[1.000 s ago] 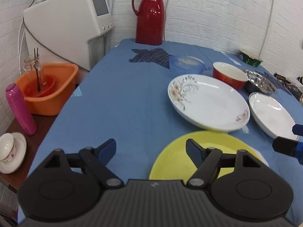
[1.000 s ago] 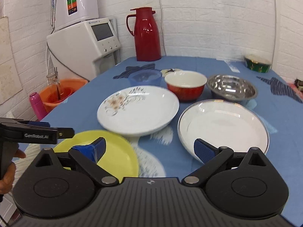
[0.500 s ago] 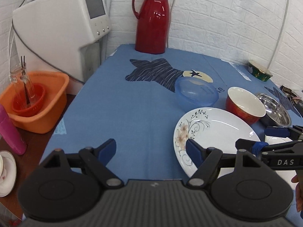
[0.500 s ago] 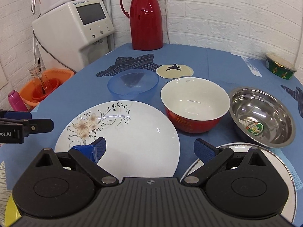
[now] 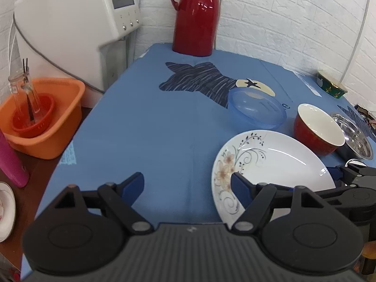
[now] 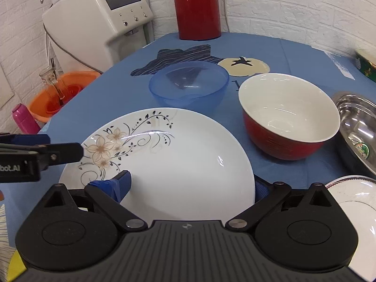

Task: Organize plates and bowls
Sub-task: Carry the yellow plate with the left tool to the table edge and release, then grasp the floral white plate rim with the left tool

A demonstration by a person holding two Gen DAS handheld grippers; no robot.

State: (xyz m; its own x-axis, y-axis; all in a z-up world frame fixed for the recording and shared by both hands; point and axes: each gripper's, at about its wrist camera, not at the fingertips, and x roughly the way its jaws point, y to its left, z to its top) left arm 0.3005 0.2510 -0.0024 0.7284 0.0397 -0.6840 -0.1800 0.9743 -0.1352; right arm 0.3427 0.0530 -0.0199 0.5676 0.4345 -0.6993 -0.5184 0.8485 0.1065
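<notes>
moved: both grippers are advancing past the yellow plate | right gripper (image 6: 190,183) is straddling the flowered plate (image 6: 178,155), fingers spread, nearer | left gripper (image 5: 186,183) is hanging open just left of it

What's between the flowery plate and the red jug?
The blue bowl sits between the flowery plate and the red jug, seen in the right wrist view.

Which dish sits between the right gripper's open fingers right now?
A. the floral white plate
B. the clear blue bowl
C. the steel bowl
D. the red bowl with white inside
A: in the right wrist view the right gripper has one blue pad on each side of the floral white plate, jaws open around its near edge.
</notes>
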